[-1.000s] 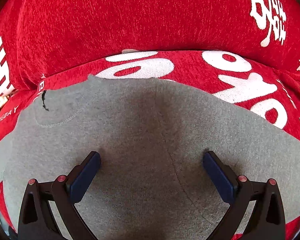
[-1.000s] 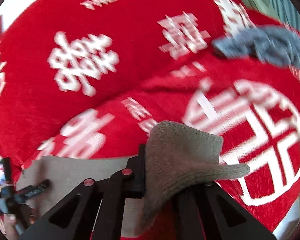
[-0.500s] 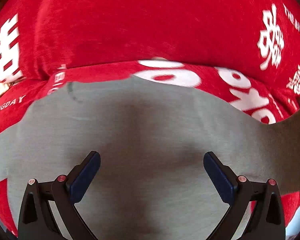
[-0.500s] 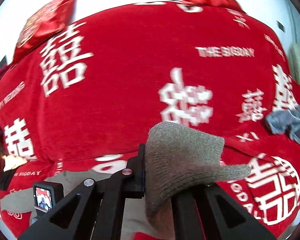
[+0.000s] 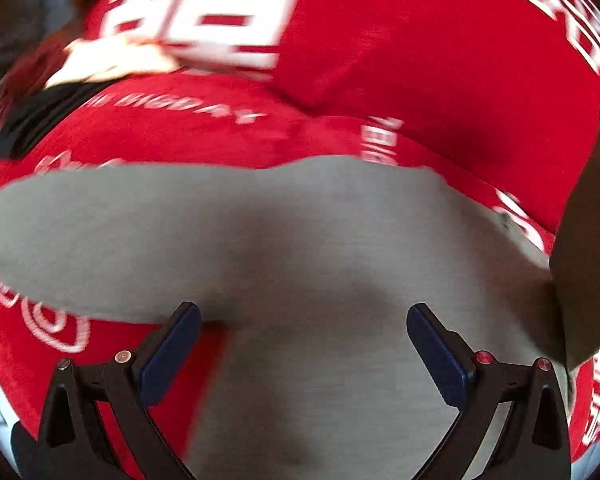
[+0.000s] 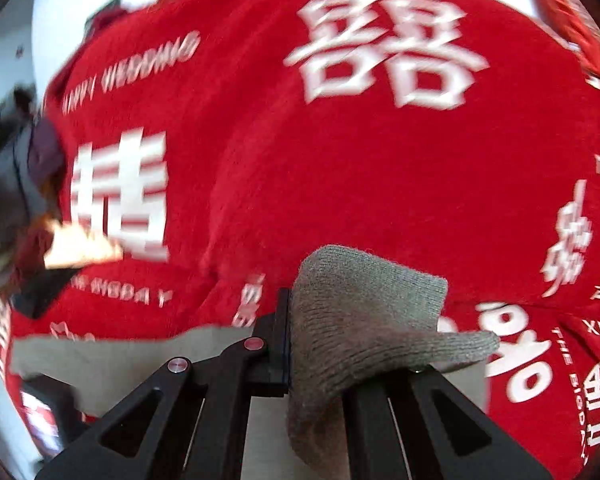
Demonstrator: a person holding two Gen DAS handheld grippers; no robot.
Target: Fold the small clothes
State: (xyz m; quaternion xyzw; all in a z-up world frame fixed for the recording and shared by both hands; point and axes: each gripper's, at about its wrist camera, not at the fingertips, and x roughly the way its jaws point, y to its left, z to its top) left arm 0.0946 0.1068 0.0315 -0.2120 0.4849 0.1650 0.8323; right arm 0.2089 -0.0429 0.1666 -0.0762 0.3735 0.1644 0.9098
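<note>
While my right gripper (image 6: 290, 344) stays out of it, clamped tight on a bunched fold of the grey garment (image 5: 300, 248), my left gripper (image 5: 304, 344) hangs just above that same garment with its blue pads (image 5: 172, 354) spread wide, nothing between them. The garment lies flat on the red blanket (image 5: 440, 80), whose white lettering stretches beyond its far edge.

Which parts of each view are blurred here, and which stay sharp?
Left wrist view: the red blanket and its white lettering are motion-smeared, the grey garment soft; the left gripper is sharp. Right wrist view: the blanket print is smeared, while the right gripper and pinched knit edge stay crisp.
</note>
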